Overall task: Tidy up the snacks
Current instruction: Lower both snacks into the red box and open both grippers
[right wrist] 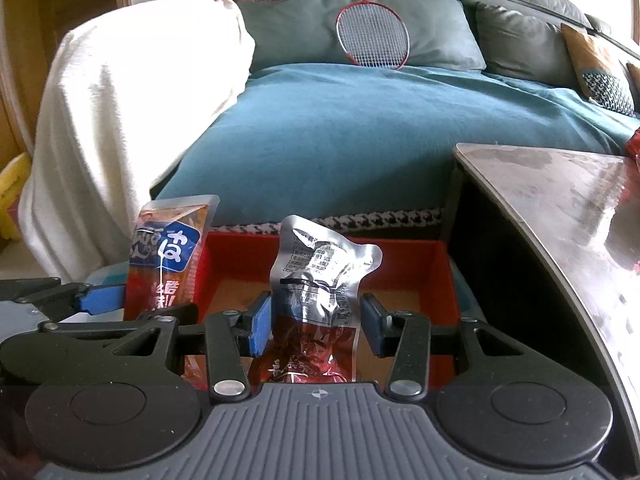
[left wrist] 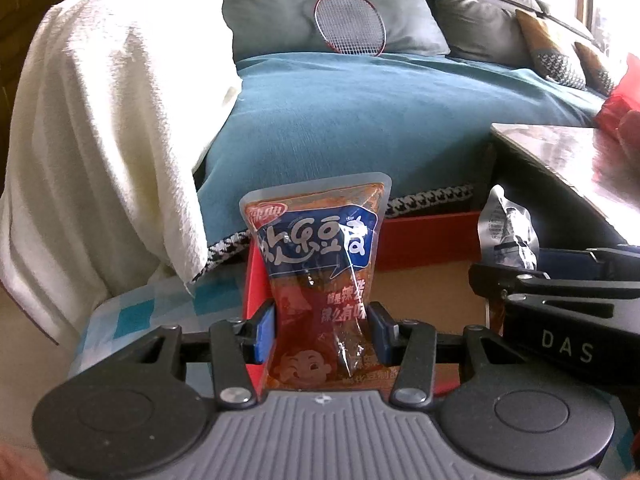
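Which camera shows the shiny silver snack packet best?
The right wrist view: the silver packet stands front and centre between that gripper's jaws. In the left wrist view it is small, at the right edge, partly hidden behind the other gripper.

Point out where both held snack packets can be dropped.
Free: the brown cardboard floor of the red box, between its back wall and the silver packet. Also the table top on the right. Crowded: the box's left edge, where the orange packet hangs.
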Action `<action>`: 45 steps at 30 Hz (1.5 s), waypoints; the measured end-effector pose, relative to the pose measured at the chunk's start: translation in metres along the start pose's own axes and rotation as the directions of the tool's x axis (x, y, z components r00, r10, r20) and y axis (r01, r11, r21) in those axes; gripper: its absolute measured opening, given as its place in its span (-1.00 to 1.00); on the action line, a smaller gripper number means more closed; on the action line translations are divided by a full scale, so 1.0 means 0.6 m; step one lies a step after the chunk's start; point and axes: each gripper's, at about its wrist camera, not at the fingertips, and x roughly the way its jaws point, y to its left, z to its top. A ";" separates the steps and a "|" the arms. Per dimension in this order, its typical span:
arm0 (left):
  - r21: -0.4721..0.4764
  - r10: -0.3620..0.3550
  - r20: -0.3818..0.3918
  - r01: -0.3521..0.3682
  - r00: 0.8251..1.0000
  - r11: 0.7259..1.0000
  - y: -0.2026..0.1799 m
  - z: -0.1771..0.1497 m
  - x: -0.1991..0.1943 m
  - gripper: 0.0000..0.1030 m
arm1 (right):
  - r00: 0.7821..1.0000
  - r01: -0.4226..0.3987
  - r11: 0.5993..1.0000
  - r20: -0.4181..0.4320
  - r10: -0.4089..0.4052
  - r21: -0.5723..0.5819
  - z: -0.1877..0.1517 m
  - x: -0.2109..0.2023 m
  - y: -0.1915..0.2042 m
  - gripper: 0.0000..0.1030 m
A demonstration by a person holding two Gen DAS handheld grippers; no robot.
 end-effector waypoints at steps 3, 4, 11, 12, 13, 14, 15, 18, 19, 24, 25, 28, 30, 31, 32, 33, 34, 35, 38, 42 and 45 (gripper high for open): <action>0.007 0.015 -0.009 -0.015 1.000 1.000 -0.004 0.005 0.020 -0.20 | 1.000 0.004 1.000 -0.016 -0.004 0.001 0.004 0.021 -0.005 0.05; 0.008 0.020 -0.012 -0.020 1.000 1.000 -0.005 0.007 0.028 -0.20 | 1.000 0.003 1.000 -0.024 -0.003 0.007 0.005 0.030 -0.008 0.05; 0.027 0.055 -0.047 -0.054 0.997 0.998 -0.015 0.008 0.082 -0.20 | 0.997 0.016 1.000 -0.073 -0.015 0.009 0.008 0.089 -0.017 0.05; 0.030 0.057 -0.054 -0.055 0.997 0.998 -0.017 0.007 0.091 -0.20 | 0.997 0.017 1.000 -0.081 -0.016 0.012 0.008 0.098 -0.018 0.05; 0.032 0.056 -0.062 -0.054 0.997 0.998 -0.018 0.006 0.099 -0.20 | 0.995 0.017 1.000 -0.094 -0.015 0.018 0.006 0.108 -0.022 0.05; 0.033 0.055 -0.070 -0.053 0.996 0.998 -0.020 0.004 0.106 -0.20 | 0.994 0.018 1.000 -0.104 -0.015 0.023 0.005 0.115 -0.025 0.05; 0.037 0.056 -0.078 -0.053 0.995 0.998 -0.023 0.002 0.114 -0.20 | 0.993 0.019 0.999 -0.116 -0.016 0.028 0.003 0.124 -0.028 0.05; 0.055 0.060 -0.100 -0.055 0.993 0.997 -0.034 -0.006 0.135 -0.20 | 0.987 0.031 0.999 -0.156 -0.025 0.035 -0.005 0.151 -0.037 0.05; 0.059 0.062 -0.109 -0.056 0.992 0.997 -0.036 -0.008 0.143 -0.20 | 0.985 0.035 0.999 -0.169 -0.030 0.031 -0.009 0.161 -0.039 0.05; 0.053 0.067 -0.158 -0.059 0.985 0.997 -0.035 -0.019 0.174 -0.20 | 0.977 0.041 0.999 -0.208 -0.036 0.019 -0.023 0.197 -0.039 0.05; 0.060 0.072 -0.163 -0.063 0.984 0.996 -0.036 -0.021 0.179 -0.20 | 0.976 0.041 0.999 -0.214 -0.036 0.018 -0.025 0.204 -0.037 0.05; 0.064 0.078 -0.176 -0.067 0.981 0.996 -0.040 -0.023 0.188 -0.19 | 0.972 0.050 0.999 -0.232 -0.046 0.012 -0.029 0.216 -0.035 0.07; 0.059 0.075 -0.178 -0.065 0.981 0.996 -0.040 -0.022 0.192 -0.14 | 0.970 0.055 0.998 -0.239 -0.049 0.018 -0.027 0.221 -0.036 0.08; 0.060 0.074 -0.179 -0.064 0.981 0.996 -0.041 -0.023 0.192 -0.13 | 0.971 0.059 0.998 -0.234 -0.052 0.021 -0.027 0.220 -0.037 0.08; 0.065 0.074 -0.178 -0.063 0.981 0.996 -0.042 -0.023 0.192 -0.12 | 0.971 0.061 0.998 -0.231 -0.054 0.022 -0.026 0.219 -0.037 0.12; 0.066 0.074 -0.181 -0.062 0.981 0.996 -0.038 -0.024 0.185 -0.11 | 0.972 0.065 0.998 -0.229 -0.058 0.022 -0.024 0.218 -0.037 0.23; 0.062 0.071 -0.183 -0.061 0.981 0.996 -0.036 -0.024 0.184 -0.11 | 0.972 0.070 0.997 -0.226 -0.064 0.022 -0.023 0.215 -0.038 0.26; 0.059 0.068 -0.186 -0.058 0.980 0.997 -0.036 -0.024 0.182 -0.10 | 0.974 0.071 0.997 -0.218 -0.064 0.023 -0.023 0.212 -0.039 0.26; 0.060 0.065 -0.195 -0.054 0.979 0.997 -0.042 -0.024 0.174 -0.09 | 0.976 0.075 0.997 -0.204 -0.069 0.020 -0.025 0.207 -0.038 0.26; 0.061 0.072 -0.185 -0.061 0.980 0.996 -0.036 -0.016 0.168 0.02 | 0.980 0.083 0.996 -0.182 -0.076 0.032 -0.027 0.195 -0.040 0.26; 0.060 0.077 -0.148 -0.069 0.986 0.996 -0.031 -0.005 0.146 0.02 | 0.985 0.075 0.996 -0.160 -0.066 0.046 -0.022 0.177 -0.039 0.27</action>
